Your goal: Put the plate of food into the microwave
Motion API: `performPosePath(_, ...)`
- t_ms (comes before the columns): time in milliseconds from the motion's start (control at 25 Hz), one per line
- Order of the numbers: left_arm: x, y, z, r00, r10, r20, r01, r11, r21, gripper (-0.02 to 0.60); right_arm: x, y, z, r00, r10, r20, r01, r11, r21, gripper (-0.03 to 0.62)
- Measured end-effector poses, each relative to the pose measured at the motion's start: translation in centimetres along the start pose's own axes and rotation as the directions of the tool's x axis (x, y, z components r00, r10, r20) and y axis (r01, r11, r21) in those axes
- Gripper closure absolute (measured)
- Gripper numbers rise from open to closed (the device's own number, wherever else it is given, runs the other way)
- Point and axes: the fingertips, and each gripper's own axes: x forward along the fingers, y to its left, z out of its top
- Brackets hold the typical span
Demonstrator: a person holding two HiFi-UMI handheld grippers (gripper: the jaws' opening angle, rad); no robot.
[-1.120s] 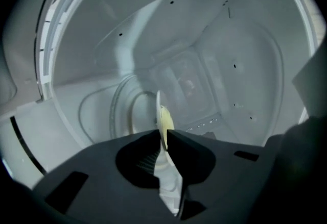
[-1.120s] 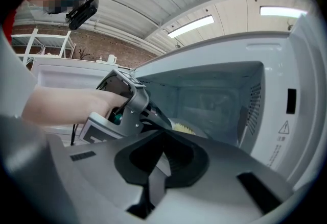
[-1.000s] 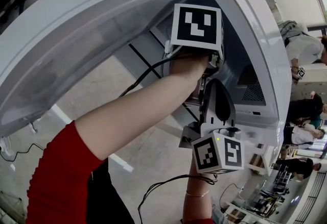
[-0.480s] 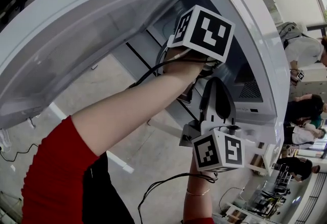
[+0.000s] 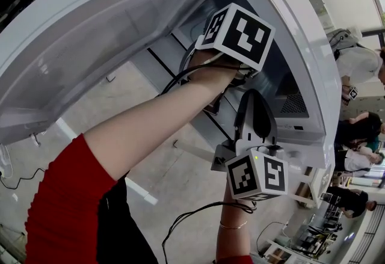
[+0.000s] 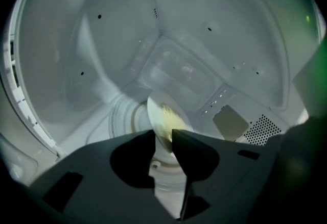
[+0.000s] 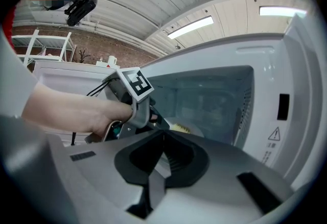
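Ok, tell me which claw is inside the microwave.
The left claw, opening with the plate between its jaws; the right claw is shut outside.

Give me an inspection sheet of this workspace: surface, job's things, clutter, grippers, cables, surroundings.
Surface: white microwave cavity, round glass turntable on its floor.
Job's things: white plate with yellow food, inside the cavity, apparently on the turntable.
Clutter: nothing seen.
Grippers: left gripper inside the cavity, jaws opening, plate rim between them; right gripper outside, jaws together, empty.
Cables: black cable from the left gripper; second black cable below the right gripper.
Surroundings: people beyond the microwave; ceiling strip lights.
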Motion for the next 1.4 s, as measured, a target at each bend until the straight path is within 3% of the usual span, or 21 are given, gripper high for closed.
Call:
performPosePath(320,-0.16,0.12,0.27,0.997,0.038,0.067,-0.047,0.989,0.138,0.468,-0.13,-0.11,-0.04,1.0,0.004,0.002,-0.004,1.0,0.007,0.579)
performPosePath(760,-0.1,0.44,0.46,0.99,0.108,0.096,-0.133,0.936,0.325,0.428,-0.11,-0.02,-0.41,1.0,0.002,-0.006,-0.002,1.0,0.01,0.579)
performPosePath(920,-0.04,0.23,0.43,0.991,0.107,0.084,-0.13,0.927,0.351,0.422,-0.15,-0.16,-0.45,1.0,-0.001,-0.011,0.001,1.0,0.012,0.579)
performPosePath(1120,-0.02,-0.21,-0.27,0.997,0.066,0.028,-0.072,0.933,0.352,0.419,0.04,-0.16,-0.67,1.0,0.002,-0.013,-0.002,1.0,0.013,0.579)
performPosePath(1400,0.15,0.2,-0.28,0.992,0.118,0.035,-0.121,0.89,0.439,0.392,0.22,-0.02,-0.79,1.0,0.005,-0.02,-0.005,1.0,0.016,0.579)
